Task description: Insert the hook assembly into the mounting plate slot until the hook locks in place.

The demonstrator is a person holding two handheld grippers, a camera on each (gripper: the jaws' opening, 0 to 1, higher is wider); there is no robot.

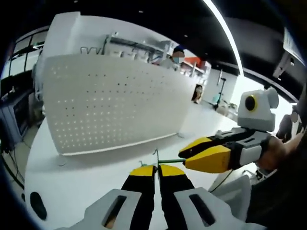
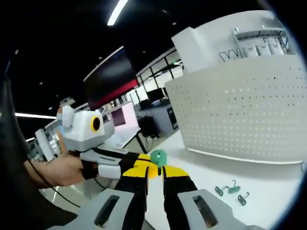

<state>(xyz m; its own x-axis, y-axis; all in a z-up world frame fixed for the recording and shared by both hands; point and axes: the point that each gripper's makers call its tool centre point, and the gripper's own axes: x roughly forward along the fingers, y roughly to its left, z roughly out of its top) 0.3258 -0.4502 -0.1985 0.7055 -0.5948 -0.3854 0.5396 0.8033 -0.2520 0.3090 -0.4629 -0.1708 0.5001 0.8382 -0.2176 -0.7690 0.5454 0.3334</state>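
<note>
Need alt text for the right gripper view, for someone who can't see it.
The right hand-held gripper, shut on a green hook, meets the left hand-held gripper above a white table. Spare hooks lie on it, before a white pegboard.

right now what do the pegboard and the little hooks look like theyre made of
The pegboard looks like white-painted sheet metal or plastic: matte, thin, evenly punched with holes; which one is unclear. The spare hooks on the table look like thin metal wire with teal plastic bases, judging by their glint and colour.

white table [image 1: 57, 182], ceiling light strip [image 2: 116, 11]
</note>
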